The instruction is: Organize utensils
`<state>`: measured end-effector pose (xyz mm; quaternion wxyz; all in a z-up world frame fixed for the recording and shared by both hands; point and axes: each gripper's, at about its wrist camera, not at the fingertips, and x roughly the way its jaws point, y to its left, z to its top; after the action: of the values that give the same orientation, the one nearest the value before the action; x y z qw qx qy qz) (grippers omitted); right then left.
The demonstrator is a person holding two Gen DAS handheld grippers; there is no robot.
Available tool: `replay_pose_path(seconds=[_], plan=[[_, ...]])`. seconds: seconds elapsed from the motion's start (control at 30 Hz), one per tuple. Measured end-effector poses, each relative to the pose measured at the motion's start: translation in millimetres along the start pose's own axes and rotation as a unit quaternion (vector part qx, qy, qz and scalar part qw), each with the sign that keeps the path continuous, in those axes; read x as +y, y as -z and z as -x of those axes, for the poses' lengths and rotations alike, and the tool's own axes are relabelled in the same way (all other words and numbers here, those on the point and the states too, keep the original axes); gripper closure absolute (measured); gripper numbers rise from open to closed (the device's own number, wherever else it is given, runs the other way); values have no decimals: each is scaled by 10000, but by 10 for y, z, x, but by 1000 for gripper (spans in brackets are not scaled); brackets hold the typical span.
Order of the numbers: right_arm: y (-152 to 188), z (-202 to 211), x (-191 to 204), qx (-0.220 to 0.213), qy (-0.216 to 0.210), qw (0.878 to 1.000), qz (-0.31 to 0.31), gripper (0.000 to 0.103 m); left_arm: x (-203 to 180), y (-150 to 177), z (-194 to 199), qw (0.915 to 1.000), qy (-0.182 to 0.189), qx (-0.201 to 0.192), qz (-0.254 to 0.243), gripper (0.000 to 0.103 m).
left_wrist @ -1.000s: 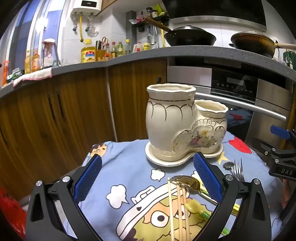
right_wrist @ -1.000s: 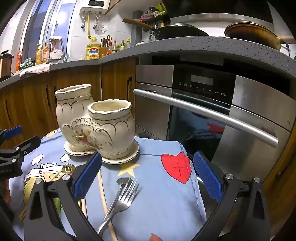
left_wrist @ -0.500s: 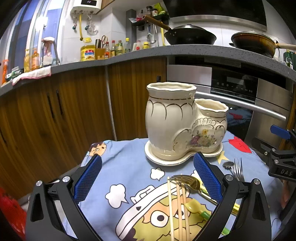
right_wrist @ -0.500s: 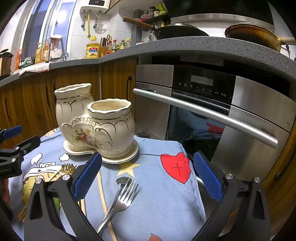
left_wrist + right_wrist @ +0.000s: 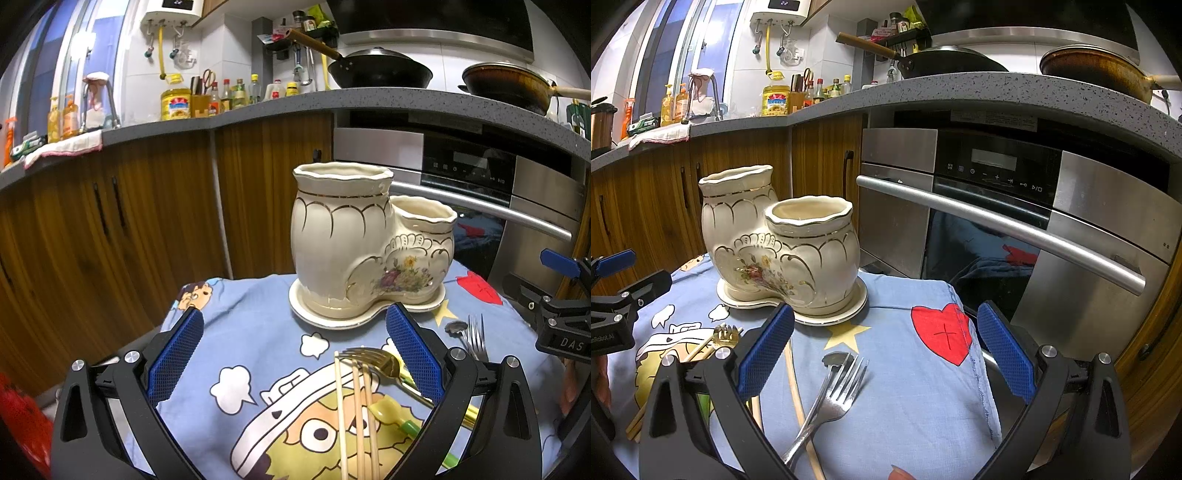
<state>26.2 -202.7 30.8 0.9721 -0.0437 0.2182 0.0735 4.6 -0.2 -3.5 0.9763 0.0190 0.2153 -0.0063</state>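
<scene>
A cream ceramic holder (image 5: 354, 251) (image 5: 775, 243) with two joined pots stands on its saucer on the blue cartoon cloth. In front of it lie several wooden chopsticks (image 5: 356, 410), a gold fork (image 5: 373, 360) (image 5: 726, 334), a yellow-green spoon (image 5: 391, 413) and a silver fork (image 5: 831, 398) (image 5: 475, 336) with a silver spoon under it. My left gripper (image 5: 295, 358) is open above the cloth, the chopsticks lying by its right finger. My right gripper (image 5: 886, 358) is open over the silver fork.
The cloth-covered table (image 5: 923, 391) ends close to a steel oven (image 5: 1015, 221) with a long handle. Wooden cabinets (image 5: 110, 229) stand behind. The counter (image 5: 258, 107) above carries bottles and two pans. A fingertip (image 5: 899, 472) shows at the bottom edge.
</scene>
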Motion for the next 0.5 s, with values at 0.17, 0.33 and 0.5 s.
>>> replay_pose_path(seconds=[0.17,0.33,0.5], plan=[[0,1,1,-2,7,10000,-2,5,6,-3,0,10000,4,6,2,5],[-1,2,4,0,6,10000,3,5,9,-6,2,10000,6,9,3,5],[0,3,7,5,8,10000,9,5,11,-7,-1,10000,10,10,8,5]])
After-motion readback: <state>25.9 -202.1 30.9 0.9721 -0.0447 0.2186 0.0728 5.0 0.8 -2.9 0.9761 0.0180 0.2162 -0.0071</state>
